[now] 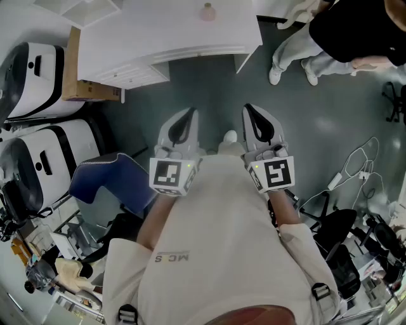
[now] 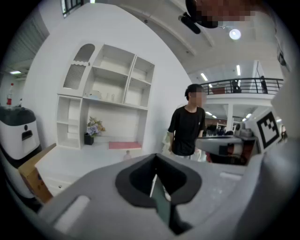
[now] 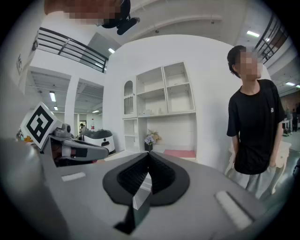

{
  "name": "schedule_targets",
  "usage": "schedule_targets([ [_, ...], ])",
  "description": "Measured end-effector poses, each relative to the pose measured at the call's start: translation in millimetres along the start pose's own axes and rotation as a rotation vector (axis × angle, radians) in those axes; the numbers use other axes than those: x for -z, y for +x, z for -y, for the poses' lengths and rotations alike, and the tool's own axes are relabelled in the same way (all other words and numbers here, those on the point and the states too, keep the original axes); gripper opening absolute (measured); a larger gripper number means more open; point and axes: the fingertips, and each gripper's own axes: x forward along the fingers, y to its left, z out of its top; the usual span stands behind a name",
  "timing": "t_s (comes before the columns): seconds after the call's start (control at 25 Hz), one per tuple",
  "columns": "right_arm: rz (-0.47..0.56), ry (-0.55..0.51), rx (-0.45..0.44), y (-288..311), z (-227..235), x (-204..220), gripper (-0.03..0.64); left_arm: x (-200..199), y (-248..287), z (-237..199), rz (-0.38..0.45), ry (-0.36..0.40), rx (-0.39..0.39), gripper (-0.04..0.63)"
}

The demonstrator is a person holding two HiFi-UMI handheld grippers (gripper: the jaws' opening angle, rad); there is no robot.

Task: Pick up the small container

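The small container (image 1: pixel 207 11) is a pale pink pot that stands on the far side of the white desk (image 1: pixel 158 32). In the left gripper view the small container (image 2: pixel 126 154) shows tiny, just over the jaws. I hold both grippers side by side in front of my chest, well short of the desk. My left gripper (image 1: pixel 189 113) is shut with nothing in it, its jaws (image 2: pixel 156 157) meeting at the tips. Beside it, my right gripper (image 1: pixel 249 109) is also shut and empty, with its tips (image 3: pixel 149 153) together.
A person in a black T-shirt (image 3: pixel 255 126) stands at the desk's right end. A white shelf unit with a flower pot (image 3: pixel 149 139) rises behind the desk. A cardboard box (image 1: pixel 79 70) and white machines (image 1: pixel 32 76) are at the left, a blue chair (image 1: pixel 114 181) beside me, and cables (image 1: pixel 355 165) at the right.
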Motion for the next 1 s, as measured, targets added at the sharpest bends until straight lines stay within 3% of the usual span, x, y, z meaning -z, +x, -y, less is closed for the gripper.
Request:
schedule_targets([
  [0.24, 0.005, 0.001, -0.005, -10, 13, 3, -0.011, 0, 7, 13, 0.000, 0.008, -0.010, 0.002],
  [0.36, 0.016, 0.053, -0.014, -15, 23, 7, -0.012, 2, 13, 25, -0.013, 0.028, -0.001, 0.002],
  [0.72, 0.044, 0.101, 0.023, -37, 95, 15, -0.012, 8, 55, 60, -0.024, 0.055, -0.005, 0.002],
  [1.0, -0.020, 0.114, -0.015, -2, 122, 21, -0.012, -5, 93, 41, -0.010, 0.005, -0.056, 0.002],
])
